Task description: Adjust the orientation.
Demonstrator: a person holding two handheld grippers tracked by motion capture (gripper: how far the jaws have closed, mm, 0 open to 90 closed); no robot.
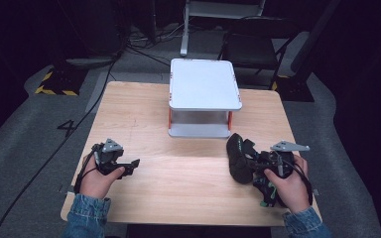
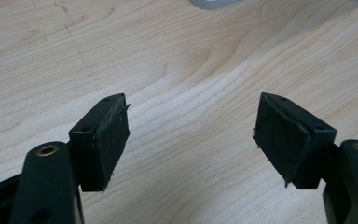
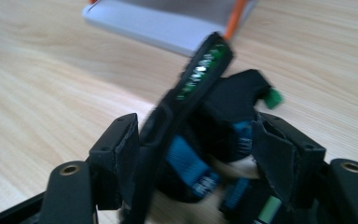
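Black strapped sandal (image 1: 240, 157) tilted on edge on the table.

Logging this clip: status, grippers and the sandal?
Left gripper open, empty, over bare table. Right gripper around black sandal; grip unclear. Two-tier white shelf beyond, path clear.

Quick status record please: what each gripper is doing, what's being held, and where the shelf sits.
left gripper: open, nothing between the pads, low over bare table
right gripper: closed on the black sandal
black sandal: dark sole with blue and green strap details, lifted at the table's right side
white shelf: two-level, orange posts, at the far middle of the table
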